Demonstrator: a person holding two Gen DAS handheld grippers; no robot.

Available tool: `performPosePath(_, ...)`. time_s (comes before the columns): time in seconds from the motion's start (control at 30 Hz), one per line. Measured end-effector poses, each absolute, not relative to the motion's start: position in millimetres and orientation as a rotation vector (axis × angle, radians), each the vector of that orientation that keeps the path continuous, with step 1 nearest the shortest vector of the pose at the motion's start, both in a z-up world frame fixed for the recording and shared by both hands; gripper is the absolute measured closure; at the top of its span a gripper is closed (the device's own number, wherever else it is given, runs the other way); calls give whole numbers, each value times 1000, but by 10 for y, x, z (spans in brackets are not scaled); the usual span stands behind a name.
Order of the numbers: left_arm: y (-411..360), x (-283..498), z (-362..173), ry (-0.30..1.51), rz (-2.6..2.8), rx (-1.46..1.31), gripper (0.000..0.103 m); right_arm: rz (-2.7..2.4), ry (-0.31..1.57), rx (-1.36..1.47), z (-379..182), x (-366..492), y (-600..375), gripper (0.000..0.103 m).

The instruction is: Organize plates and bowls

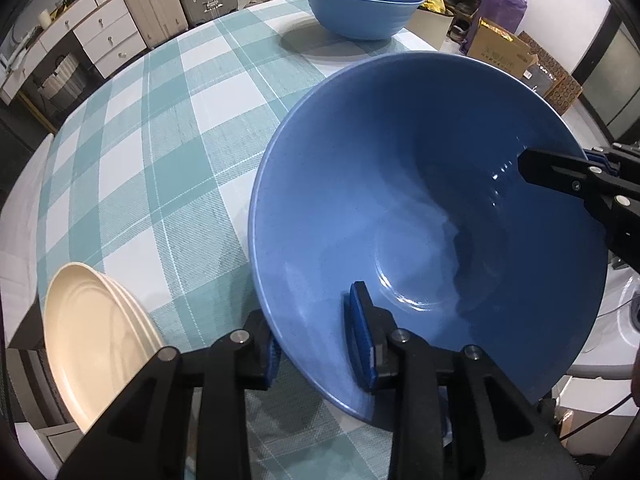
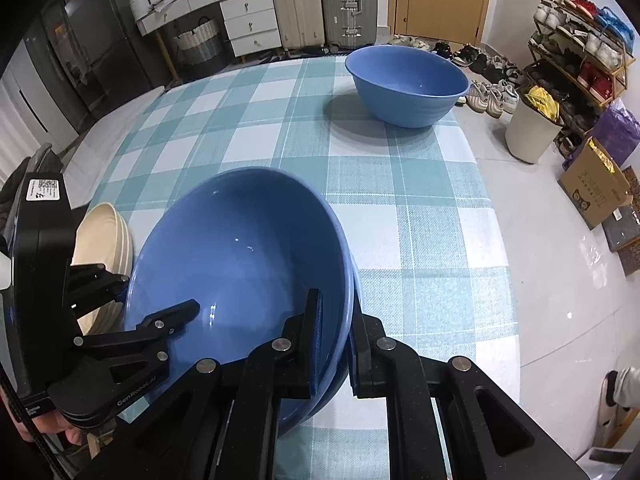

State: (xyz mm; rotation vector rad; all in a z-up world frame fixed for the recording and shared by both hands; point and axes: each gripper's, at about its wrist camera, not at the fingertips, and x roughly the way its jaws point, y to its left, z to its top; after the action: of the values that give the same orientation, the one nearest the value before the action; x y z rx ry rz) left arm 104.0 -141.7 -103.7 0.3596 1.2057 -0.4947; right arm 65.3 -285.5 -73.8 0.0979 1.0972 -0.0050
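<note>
A large blue bowl (image 1: 420, 208) (image 2: 240, 248) is tilted above the near edge of the checked tablecloth (image 1: 160, 140). My right gripper (image 2: 335, 304) is shut on its right rim, one pad inside and one outside; it also shows in the left wrist view (image 1: 560, 160). My left gripper (image 1: 316, 316) (image 2: 160, 292) straddles the opposite rim with its fingers apart, so the wall sits loosely between them. A stack of cream plates (image 1: 92, 340) (image 2: 108, 232) lies just left of the bowl. A second blue bowl (image 1: 360, 4) (image 2: 408, 84) stands upright at the table's far side.
The table ends close on the right, above a pale tiled floor. Beyond it stand a white bin (image 2: 528, 128), a cardboard box (image 2: 592, 188) and a shoe rack (image 2: 580, 40). Suitcases (image 2: 324, 4) and white drawers (image 2: 248, 20) line the far wall.
</note>
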Motion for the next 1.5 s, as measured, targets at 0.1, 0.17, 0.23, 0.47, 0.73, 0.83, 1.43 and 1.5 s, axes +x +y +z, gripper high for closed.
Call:
performPosePath(0.1, -1409, 1046, -1032, 1206, -496, 355, 70, -4, 1103, 122, -756, 666, -2897, 93)
performPosePath(0.17, -1417, 1039, -1033, 1204, -497, 363, 69, 0, 1104, 121, -756, 669, -2899, 93)
performPosePath(0.23, -1413, 1042, -1034, 1205, -497, 361, 69, -2, 1097, 116, -737, 660, -2900, 93)
performPosePath(0.47, -1397, 1085, -1064, 1224, -498, 337, 68, 8, 1102, 96, -708, 665, -2894, 93)
performPosePath(0.73, -1372, 1112, -1088, 1239, -484, 325, 67, -16, 1079, 100, -655, 674, -2975, 93)
performPosePath(0.83, -1372, 1110, -1074, 1232, -479, 331, 67, -11, 1080, 89, -669, 677, -2964, 93)
performPosePath(1.43, -1327, 1073, -759, 1162, -473, 268, 65, -3, 1069, 169, -630, 664, -3104, 91)
performPosePath(1.5, -1313, 1045, -679, 1116, -456, 257, 61, 1, 1059, 178, -611, 641, -3098, 90)
